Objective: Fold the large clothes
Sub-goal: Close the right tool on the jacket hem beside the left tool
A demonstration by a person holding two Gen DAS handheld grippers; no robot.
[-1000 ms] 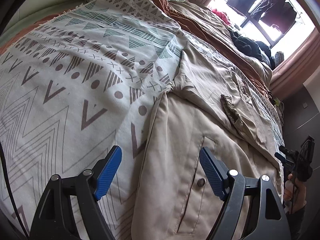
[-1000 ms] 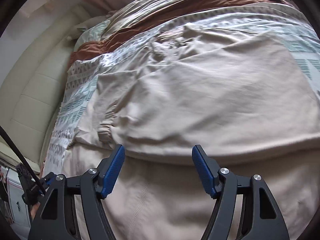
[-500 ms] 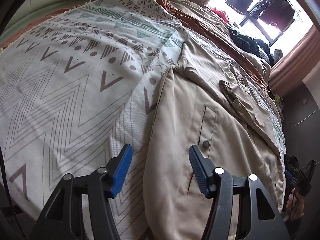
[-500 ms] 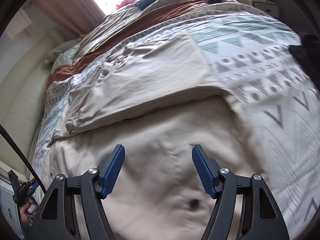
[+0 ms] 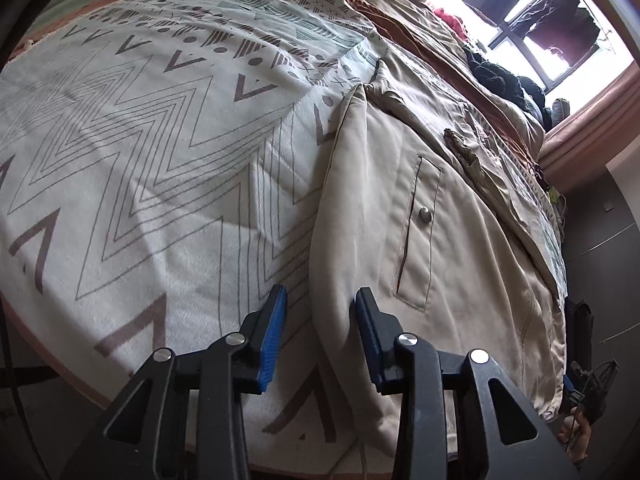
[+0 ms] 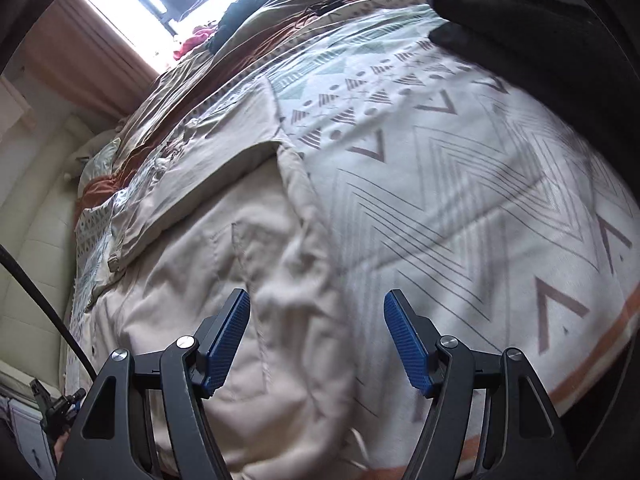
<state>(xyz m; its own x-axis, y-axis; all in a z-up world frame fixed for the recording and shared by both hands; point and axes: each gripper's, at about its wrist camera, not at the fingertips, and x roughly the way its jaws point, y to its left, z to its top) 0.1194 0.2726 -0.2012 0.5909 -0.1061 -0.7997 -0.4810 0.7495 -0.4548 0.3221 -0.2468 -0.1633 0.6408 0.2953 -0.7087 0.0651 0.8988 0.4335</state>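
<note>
The big tan jacket (image 5: 440, 240) lies flat on the bed's patterned blanket (image 5: 140, 160) — in the left view it fills the side from 12 to 5 o'clock, with its snap pocket (image 5: 418, 232) near the middle. The left tongs (image 5: 318, 332) are partly spread, one blue pad on each side of the jacket's puffy side edge, not clenched on it yet. The right tongs (image 6: 316, 340) are spread wide and grasp nothing — they hang over the jacket's other edge, with blanket toward 3 o'clock.
</note>
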